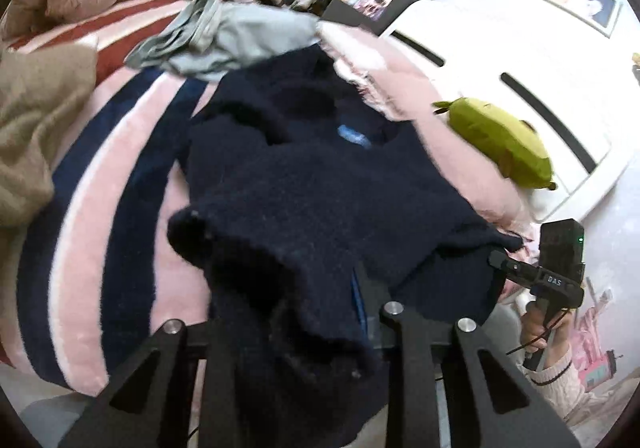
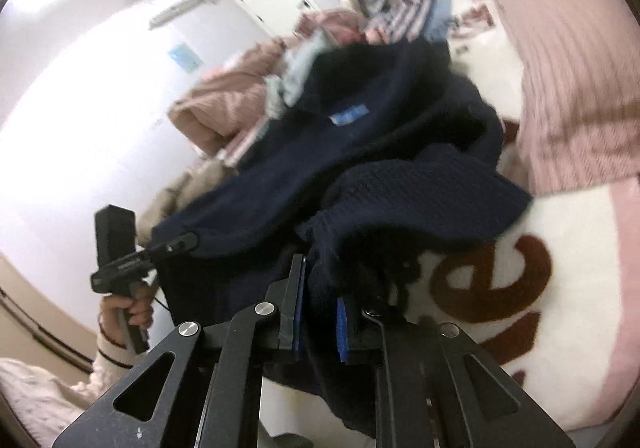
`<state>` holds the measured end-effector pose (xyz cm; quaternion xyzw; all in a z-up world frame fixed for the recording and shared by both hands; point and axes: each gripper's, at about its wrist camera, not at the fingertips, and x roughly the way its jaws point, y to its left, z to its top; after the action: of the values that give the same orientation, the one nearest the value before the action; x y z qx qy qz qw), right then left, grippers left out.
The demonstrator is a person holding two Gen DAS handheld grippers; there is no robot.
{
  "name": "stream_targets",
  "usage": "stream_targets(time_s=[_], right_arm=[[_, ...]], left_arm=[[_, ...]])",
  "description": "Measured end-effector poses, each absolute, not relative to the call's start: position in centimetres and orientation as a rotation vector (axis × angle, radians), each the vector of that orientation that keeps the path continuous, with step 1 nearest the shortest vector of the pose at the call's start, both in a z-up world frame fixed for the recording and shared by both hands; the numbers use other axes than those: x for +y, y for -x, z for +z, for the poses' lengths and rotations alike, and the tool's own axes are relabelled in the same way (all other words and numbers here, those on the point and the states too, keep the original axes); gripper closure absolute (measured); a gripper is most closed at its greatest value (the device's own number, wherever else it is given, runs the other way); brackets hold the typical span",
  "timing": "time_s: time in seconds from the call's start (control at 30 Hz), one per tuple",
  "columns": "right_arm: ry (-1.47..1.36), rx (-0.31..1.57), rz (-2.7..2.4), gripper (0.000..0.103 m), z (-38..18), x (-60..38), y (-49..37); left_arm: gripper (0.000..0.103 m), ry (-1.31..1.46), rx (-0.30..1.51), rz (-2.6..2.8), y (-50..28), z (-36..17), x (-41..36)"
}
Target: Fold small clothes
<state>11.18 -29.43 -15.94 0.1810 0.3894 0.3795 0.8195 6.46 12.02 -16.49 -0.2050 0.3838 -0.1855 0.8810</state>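
The navy knit sweater [image 1: 320, 184] lies spread on the striped blanket [image 1: 92, 184] (near edge lifted). Soft, thick and limp, it sags between holds. The left gripper [image 1: 320, 312] and right gripper [image 2: 320, 312] each clamp its hem corners; grip there.
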Motion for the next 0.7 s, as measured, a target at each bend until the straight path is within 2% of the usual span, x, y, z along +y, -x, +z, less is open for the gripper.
stream_targets(time_s=[0.2,0.43,0.7], right_arm=[[-0.4,0.735,0.85,0.098,-12.5,-30.6,-8.5],[-0.373,0.712,0.884,0.099,-10.9,-29.2,-6.5],[-0.347,0.65,0.842,0.099,-7.2,-29.2,-7.3]], left_arm=[[0.08,0.405,0.734,-0.445,-3.5,-13.3,10.9],[0.084,0.404,0.66,-0.474,-0.1,-9.8,10.8],[0.085,0.362,0.573,-0.434,-1.9,-6.3,11.5]])
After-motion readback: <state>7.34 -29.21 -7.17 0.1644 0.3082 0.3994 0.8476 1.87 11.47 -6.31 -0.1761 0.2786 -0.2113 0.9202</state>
